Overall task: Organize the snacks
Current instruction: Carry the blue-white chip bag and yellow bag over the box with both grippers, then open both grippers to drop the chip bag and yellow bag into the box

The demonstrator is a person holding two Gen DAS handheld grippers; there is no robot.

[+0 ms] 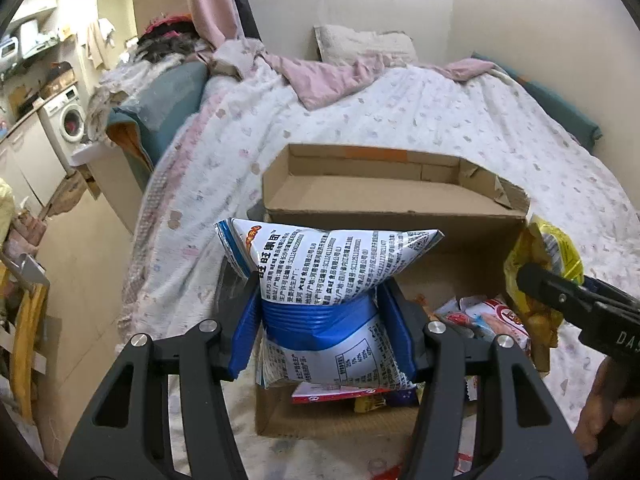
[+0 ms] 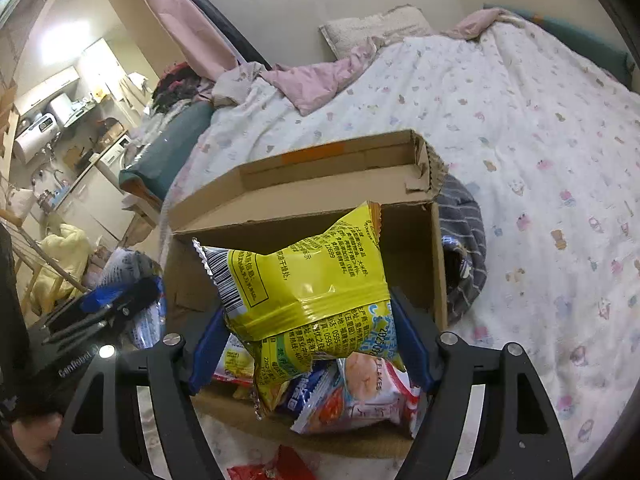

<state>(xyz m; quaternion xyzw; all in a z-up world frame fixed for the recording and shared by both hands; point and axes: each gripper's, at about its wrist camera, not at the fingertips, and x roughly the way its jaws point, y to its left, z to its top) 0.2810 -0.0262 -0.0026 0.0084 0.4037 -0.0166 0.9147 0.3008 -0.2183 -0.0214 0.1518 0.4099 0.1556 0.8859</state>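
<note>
My left gripper [image 1: 320, 320] is shut on a blue-and-white snack bag [image 1: 332, 264], its blue pads pinching the bag's waist. The bag hangs over the near left part of an open cardboard box [image 1: 392, 216] that lies on the bed. My right gripper [image 2: 312, 332] is shut on a yellow snack bag [image 2: 308, 276], held above the same box [image 2: 438, 264]. Several snack packs [image 2: 360, 388] lie inside the box. In the left wrist view the right gripper [image 1: 536, 280] and its yellow bag [image 1: 556, 248] show at the box's right side.
The box lid [image 2: 320, 184] stands open toward the pillow [image 2: 372, 28]. A grey striped cloth [image 2: 464, 248] lies against the box's right wall. A red packet [image 2: 276, 468] sits on the flowered quilt [image 2: 540, 160] in front of the box. Left of the bed is a kitchen area with a washing machine [image 1: 68, 120].
</note>
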